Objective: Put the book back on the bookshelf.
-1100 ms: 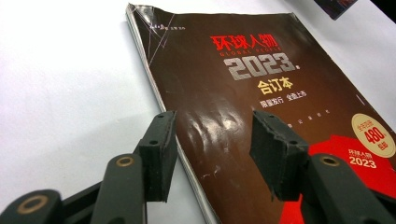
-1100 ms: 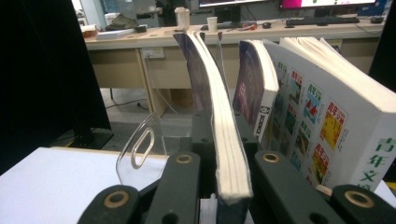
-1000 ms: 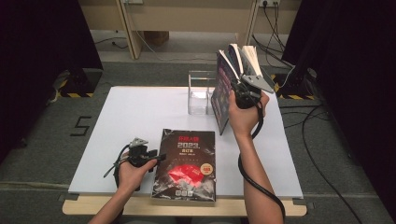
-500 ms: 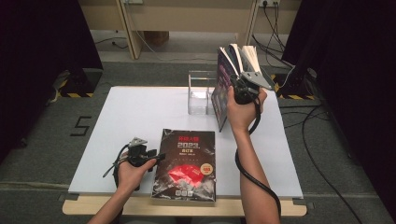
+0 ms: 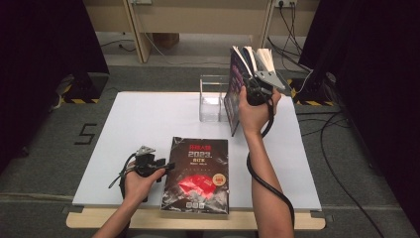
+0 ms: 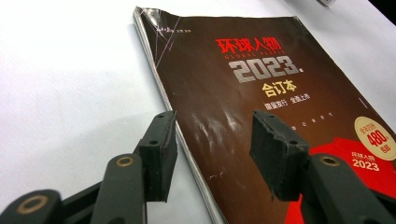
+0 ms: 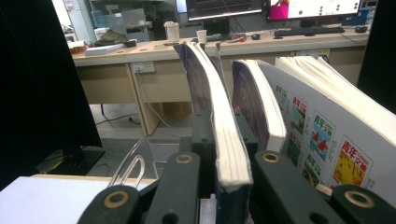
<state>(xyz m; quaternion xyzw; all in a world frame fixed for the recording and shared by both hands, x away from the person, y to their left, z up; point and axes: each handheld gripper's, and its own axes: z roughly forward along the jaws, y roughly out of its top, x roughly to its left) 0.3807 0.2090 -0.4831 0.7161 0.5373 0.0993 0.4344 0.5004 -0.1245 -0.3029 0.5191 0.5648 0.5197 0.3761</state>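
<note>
We clench the right gripper (image 5: 256,79) on an upright magazine (image 7: 219,126) to shelve it, while the left gripper (image 6: 212,154) gapes released over the flat book (image 5: 197,173).

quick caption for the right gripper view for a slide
Right gripper shut on the edge of an upright magazine, two more magazines leaning beside it.

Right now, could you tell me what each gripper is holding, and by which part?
The right gripper clamps an upright book by its page edge. The left gripper holds nothing; its open jaws straddle the flat magazine's edge.
</note>
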